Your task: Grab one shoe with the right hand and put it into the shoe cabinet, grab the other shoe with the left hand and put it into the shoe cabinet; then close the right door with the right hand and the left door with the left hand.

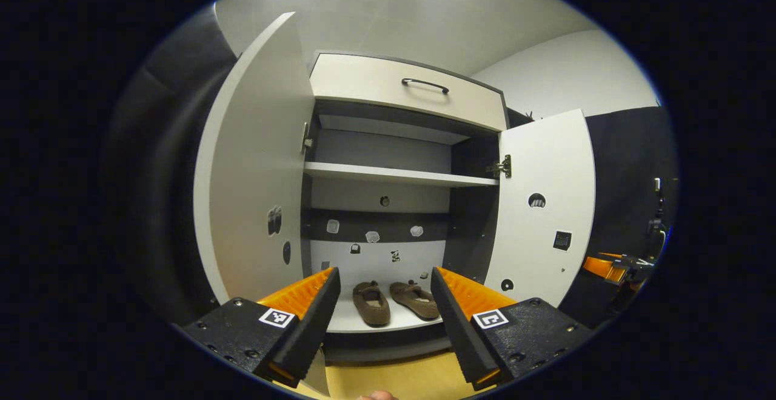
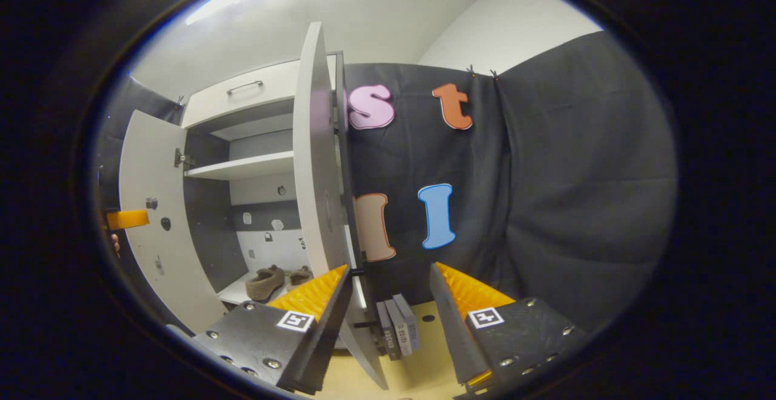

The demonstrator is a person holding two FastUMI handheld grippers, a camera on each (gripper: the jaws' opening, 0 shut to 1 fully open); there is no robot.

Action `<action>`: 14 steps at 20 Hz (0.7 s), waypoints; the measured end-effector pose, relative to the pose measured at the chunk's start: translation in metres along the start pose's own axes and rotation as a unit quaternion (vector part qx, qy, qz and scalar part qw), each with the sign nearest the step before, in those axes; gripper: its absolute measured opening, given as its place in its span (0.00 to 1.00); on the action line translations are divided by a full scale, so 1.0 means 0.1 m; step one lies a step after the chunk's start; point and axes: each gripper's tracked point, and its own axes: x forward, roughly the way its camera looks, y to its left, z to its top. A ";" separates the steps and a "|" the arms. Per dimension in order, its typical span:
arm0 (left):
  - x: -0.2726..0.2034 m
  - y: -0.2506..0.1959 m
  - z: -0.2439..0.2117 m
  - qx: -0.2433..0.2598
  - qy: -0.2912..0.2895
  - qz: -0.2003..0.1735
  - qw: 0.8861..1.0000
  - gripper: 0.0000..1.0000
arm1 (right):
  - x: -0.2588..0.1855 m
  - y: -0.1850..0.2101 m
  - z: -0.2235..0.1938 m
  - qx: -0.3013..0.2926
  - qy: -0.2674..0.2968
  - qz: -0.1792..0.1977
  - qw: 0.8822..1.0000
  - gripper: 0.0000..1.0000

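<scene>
Shoes, two fuzzy brown slippers, lie side by side on the smooth white bottom shelf of the shoe cabinet in the left gripper view; both flat white doors stand open, and the left gripper is spread wide, empty. In the right gripper view, the right gripper gapes empty beside the right door edge, slippers visible inside.
</scene>
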 end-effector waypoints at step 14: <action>-0.38 0.48 -0.24 -0.019 0.026 0.079 0.996 0.92 | 0.06 0.35 -0.12 -0.056 0.006 0.058 0.997 0.74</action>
